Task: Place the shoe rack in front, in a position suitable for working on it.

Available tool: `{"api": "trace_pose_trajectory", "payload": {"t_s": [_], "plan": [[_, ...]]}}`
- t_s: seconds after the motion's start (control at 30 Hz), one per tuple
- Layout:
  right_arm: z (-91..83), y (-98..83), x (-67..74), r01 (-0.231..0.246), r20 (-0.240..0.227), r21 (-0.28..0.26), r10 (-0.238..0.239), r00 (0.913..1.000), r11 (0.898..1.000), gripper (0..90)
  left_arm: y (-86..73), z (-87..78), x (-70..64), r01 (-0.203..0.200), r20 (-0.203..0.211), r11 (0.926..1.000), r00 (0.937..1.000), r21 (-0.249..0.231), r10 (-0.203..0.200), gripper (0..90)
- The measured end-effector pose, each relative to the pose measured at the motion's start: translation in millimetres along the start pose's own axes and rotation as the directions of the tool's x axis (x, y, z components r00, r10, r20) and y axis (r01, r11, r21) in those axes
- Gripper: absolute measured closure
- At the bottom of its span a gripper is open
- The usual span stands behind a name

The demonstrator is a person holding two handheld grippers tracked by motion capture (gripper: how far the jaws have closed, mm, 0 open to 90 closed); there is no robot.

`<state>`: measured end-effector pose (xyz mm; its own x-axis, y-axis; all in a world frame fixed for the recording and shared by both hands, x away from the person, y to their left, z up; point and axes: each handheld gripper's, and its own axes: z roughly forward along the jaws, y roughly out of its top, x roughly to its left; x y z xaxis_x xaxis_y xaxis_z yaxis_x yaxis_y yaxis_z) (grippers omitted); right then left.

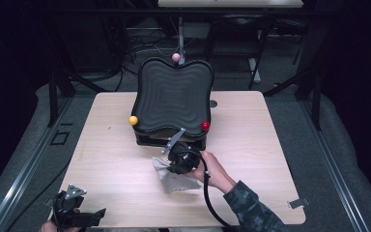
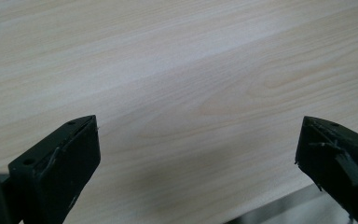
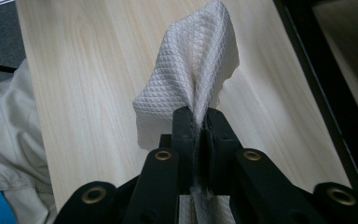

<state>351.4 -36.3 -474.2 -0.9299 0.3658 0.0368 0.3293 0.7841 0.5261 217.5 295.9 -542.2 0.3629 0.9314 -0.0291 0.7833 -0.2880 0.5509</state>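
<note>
The right gripper (image 3: 198,122) has its jaws clamped together on a pinch of white waffle-weave cloth (image 3: 193,70); in the high view the cloth (image 1: 166,178) drapes from the gripper onto the tabletop (image 1: 251,159), just in front of the black wavy tray (image 1: 174,96) that sits tilted on a stand at the middle of the far edge. The work in hand looks like wiping that tray. To do it well, I'd carry the cloth up over the tray's near rim with a loose fold leading, so fabric rather than jaw tips meets the ridged surface, and stroke along the ripples without knocking the stand. The tray holds nothing inside; a yellow ball (image 1: 133,120), a red ball (image 1: 205,125) and a pink ball (image 1: 176,57) sit at its rim. The left gripper (image 2: 196,140) hangs at the near left corner, jaws wide apart, nothing between them
</note>
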Motion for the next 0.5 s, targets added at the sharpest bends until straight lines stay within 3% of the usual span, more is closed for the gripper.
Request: {"api": "trace_pose_trajectory", "payload": {"t_s": [0.17,0.23,0.4,0.5], "plan": [[27.8,8.8,7.5,0.027,-0.039,0.021,-0.027,0.9989,0.999,83.8,-4.5,-2.1,-0.9,0.007,-0.009,1.0,0.9999,0.0,-0.007,0.0],[47.9,10.6,10.9,0.042,-0.035,0.066,-0.04,0.9986,0.997,83.6,-5.8,-2.6,-1.7,0.007,-0.011,1.0,0.9999,0.003,-0.007,0.0],[71.0,8.7,10.3,0.04,-0.056,0.105,-0.034,0.9978,0.994,82.6,-6.9,-4.3,-3.3,0.006,-0.017,1.0,0.9998,-0.007,-0.006,0.1],[74.5,8.3,9.1,0.038,-0.07,0.107,-0.031,0.9971,0.994,69.9,-4.8,-4.8,-6.4,0.002,-0.013,0.9999,0.9999,-0.014,-0.002,0.0]]}}
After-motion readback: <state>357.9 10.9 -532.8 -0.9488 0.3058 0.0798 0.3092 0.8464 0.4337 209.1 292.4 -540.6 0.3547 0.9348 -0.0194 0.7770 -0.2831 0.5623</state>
